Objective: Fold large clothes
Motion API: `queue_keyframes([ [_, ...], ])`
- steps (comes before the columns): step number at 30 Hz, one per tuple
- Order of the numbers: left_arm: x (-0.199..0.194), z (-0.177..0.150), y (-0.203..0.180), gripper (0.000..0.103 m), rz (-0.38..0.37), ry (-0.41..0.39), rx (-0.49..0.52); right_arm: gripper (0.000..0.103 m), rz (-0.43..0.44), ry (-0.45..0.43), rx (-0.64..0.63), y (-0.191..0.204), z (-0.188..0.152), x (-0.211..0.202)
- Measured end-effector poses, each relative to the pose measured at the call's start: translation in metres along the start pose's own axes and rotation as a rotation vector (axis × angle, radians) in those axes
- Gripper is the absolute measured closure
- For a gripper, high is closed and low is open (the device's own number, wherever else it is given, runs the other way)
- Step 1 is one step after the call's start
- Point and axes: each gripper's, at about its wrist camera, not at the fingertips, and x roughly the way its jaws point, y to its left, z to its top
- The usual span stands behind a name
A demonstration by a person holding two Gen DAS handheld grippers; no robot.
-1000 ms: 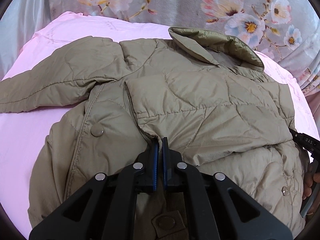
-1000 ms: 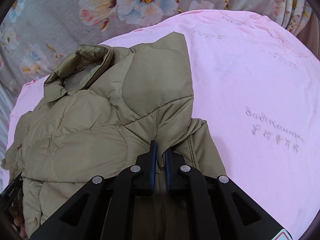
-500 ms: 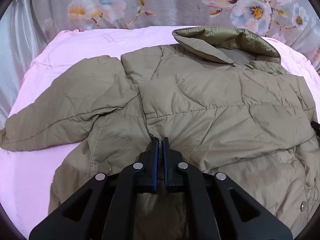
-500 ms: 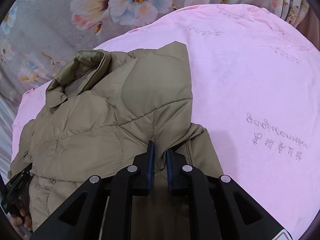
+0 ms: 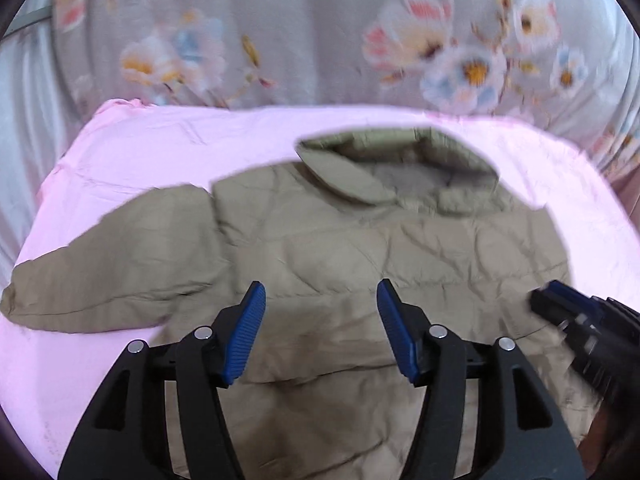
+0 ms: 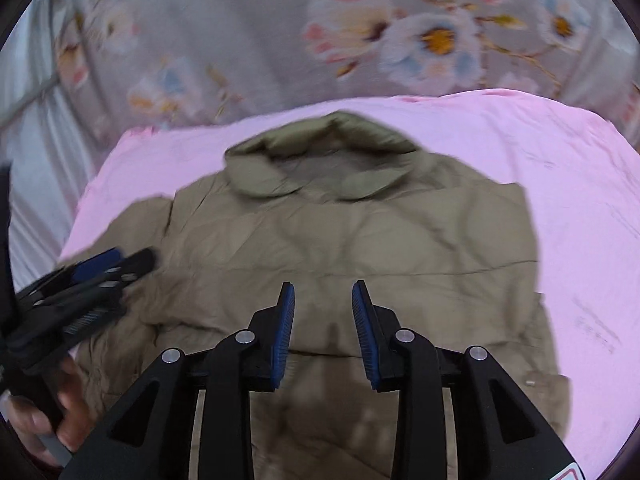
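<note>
A khaki quilted jacket [image 5: 360,248] lies flat, front up, on a pink sheet [image 5: 168,152], collar [image 5: 396,164] at the far side. One sleeve [image 5: 112,264] stretches out to the left; the other lies folded across the chest. My left gripper [image 5: 320,304] is open and empty, held above the jacket's middle. My right gripper [image 6: 323,300] is open and empty above the jacket [image 6: 360,240], below the collar [image 6: 320,160]. Each gripper shows in the other's view: the right one [image 5: 580,320], the left one [image 6: 80,280].
The pink sheet [image 6: 560,184] covers a bed, with bare sheet to the right of the jacket. A grey floral cloth [image 5: 320,32] hangs behind the bed. A hand [image 6: 48,420] holds the left gripper at the lower left.
Both grippers have opened and let go of the jacket's folded sleeve. Both have pulled back and up, so the whole jacket shows. The frames now are motion-blurred.
</note>
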Motion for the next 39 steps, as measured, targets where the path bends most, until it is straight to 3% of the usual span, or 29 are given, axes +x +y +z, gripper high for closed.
queue_keyframes([
  [3,0.032,-0.014,-0.007,0.047,0.051,0.048,-0.002,0.072,-0.032,0.05,-0.031,0.013,-0.009,0.03],
  [6,0.05,-0.036,0.0,0.042,0.049,0.051,-0.031,0.073,-0.051,0.076,-0.031,0.011,-0.025,0.055],
  [15,0.052,-0.044,-0.002,0.038,0.071,0.033,-0.033,0.073,-0.098,0.029,-0.07,0.015,-0.039,0.059],
  [21,0.041,-0.042,0.016,0.033,0.008,0.0,-0.121,0.073,-0.084,0.029,-0.052,0.013,-0.038,0.061],
  [23,0.025,-0.042,0.039,0.033,-0.036,-0.009,-0.195,0.073,-0.082,0.029,-0.048,0.012,-0.038,0.06],
  [25,0.009,-0.042,0.07,0.025,-0.075,-0.014,-0.281,0.073,-0.081,0.027,-0.045,0.011,-0.038,0.06],
  [27,-0.009,-0.044,0.115,0.022,-0.065,-0.029,-0.383,0.073,-0.081,0.025,-0.042,0.011,-0.038,0.059],
  [29,-0.022,-0.047,0.165,0.019,-0.008,-0.044,-0.459,0.072,-0.086,0.02,-0.043,0.011,-0.038,0.058],
  [31,-0.028,-0.053,0.216,0.019,0.097,-0.049,-0.53,0.07,-0.09,0.017,-0.042,0.011,-0.039,0.057],
  [34,-0.027,-0.073,0.298,0.019,0.209,-0.01,-0.681,0.069,-0.091,0.017,-0.04,0.011,-0.039,0.057],
  [39,-0.021,-0.107,0.399,0.02,0.262,0.018,-0.925,0.069,-0.094,0.017,-0.043,0.01,-0.039,0.057],
])
